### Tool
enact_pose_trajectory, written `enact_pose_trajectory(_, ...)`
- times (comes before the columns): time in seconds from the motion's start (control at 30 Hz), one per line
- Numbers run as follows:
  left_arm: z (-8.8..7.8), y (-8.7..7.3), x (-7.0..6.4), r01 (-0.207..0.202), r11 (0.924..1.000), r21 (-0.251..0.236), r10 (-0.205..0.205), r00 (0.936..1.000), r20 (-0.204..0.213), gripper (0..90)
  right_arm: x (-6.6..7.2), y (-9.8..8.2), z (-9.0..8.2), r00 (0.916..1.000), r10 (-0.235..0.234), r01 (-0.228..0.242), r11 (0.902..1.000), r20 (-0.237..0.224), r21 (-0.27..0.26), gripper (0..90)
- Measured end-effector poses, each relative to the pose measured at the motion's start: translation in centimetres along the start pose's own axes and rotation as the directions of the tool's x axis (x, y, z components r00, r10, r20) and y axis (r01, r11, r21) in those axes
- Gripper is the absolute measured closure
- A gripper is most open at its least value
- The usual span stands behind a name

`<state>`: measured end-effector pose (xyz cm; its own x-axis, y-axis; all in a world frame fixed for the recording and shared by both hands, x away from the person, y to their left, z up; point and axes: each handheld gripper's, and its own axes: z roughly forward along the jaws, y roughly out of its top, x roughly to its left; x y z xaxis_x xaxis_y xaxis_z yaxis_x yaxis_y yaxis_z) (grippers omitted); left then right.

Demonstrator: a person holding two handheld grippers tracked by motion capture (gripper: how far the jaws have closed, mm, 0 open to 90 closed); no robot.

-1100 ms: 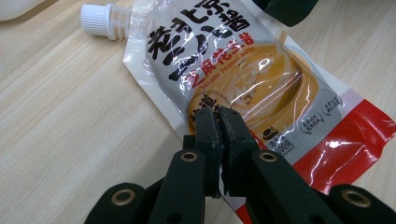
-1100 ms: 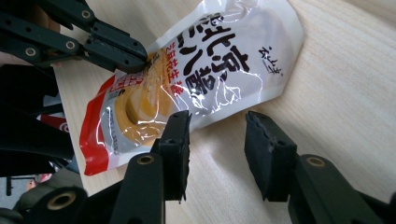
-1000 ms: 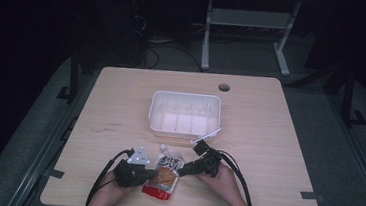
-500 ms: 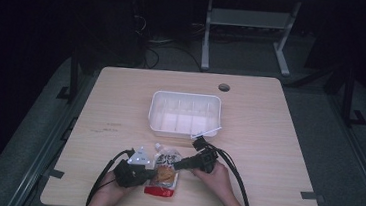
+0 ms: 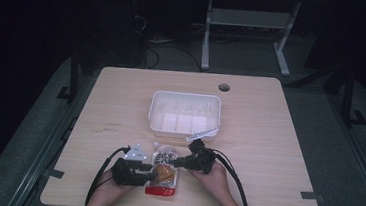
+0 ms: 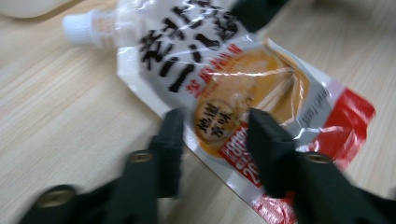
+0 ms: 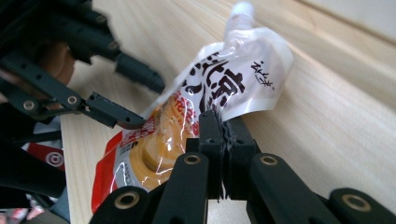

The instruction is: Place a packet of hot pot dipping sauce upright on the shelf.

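pouch (image 5: pixel 163 174) lies flat near the table's (image 5: pixel 276 156) near edge, spout (image 6: pixel 78 27) toward the tray (image 5: pixel 185 112), red end toward the person. right gripper (image 5: pixel 176 161) comes in from the pouch's right side; in the right gripper view its jaws stand pressed together on the pouch's edge, the film pinched between the pads, and that edge is lifted a little off the wood. these jaws have just been closing, with the pouch edge between them. left gripper (image 5: pixel 152 176) sits at the pouch's left side, just across from the right one; in the left gripper view its jaws stand roughly half open, one over bare table beside the pouch, the other over the printed orange panel, pads not pressing on the film. these jaws have just been opening, the pouch's left edge lying between them. in the right gripper view the left gripper's (image 7: pixel 140 100) tips show just beyond the pouch, one close to its far edge. tray stands beyond both grippers, well apart from the pouch. a hand (image 5: pixel 217 179) grips the right tool; cables trail back toward the person.
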<state>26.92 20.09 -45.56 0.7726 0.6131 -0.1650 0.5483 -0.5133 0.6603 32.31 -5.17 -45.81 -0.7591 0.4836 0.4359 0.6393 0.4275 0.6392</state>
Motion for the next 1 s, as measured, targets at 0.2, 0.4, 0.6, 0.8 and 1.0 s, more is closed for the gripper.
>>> enact_pose_trajectory(0.2,-0.4,-0.3,1.3,0.127,0.9901,-0.059,-0.12,0.9871,0.105,34.9,1.4,-0.1,-1.5,0.9938,-0.111,0.111,0.9913,0.006,-0.07,88.5)
enact_pose_trajectory(0.4,-0.1,-0.2,1.4,0.156,0.9855,-0.066,-0.14,0.9694,0.202,30.4,2.7,-0.1,-2.8,0.9802,-0.195,0.189,0.9724,-0.032,-0.136,89.2)
enact_pose_trajectory(0.6,-0.1,-0.4,1.6,0.185,0.9797,-0.077,-0.152,0.937,0.314,40.7,3.5,0.0,-3.3,0.9663,-0.248,0.233,0.958,-0.07,-0.167,89.3)
enact_pose_trajectory(0.8,-0.5,-0.4,1.4,0.149,0.9844,-0.092,-0.114,0.9424,0.315,67.4,3.3,0.1,-3.3,0.964,-0.243,0.225,0.9616,-0.108,-0.157,88.5)
enact_pose_trajectory(1.0,-0.9,0.1,0.4,0.071,0.9912,-0.112,-0.036,0.9579,0.285,82.6,3.0,0.3,-3.3,0.9595,-0.236,0.213,0.9644,-0.153,-0.158,81.4)
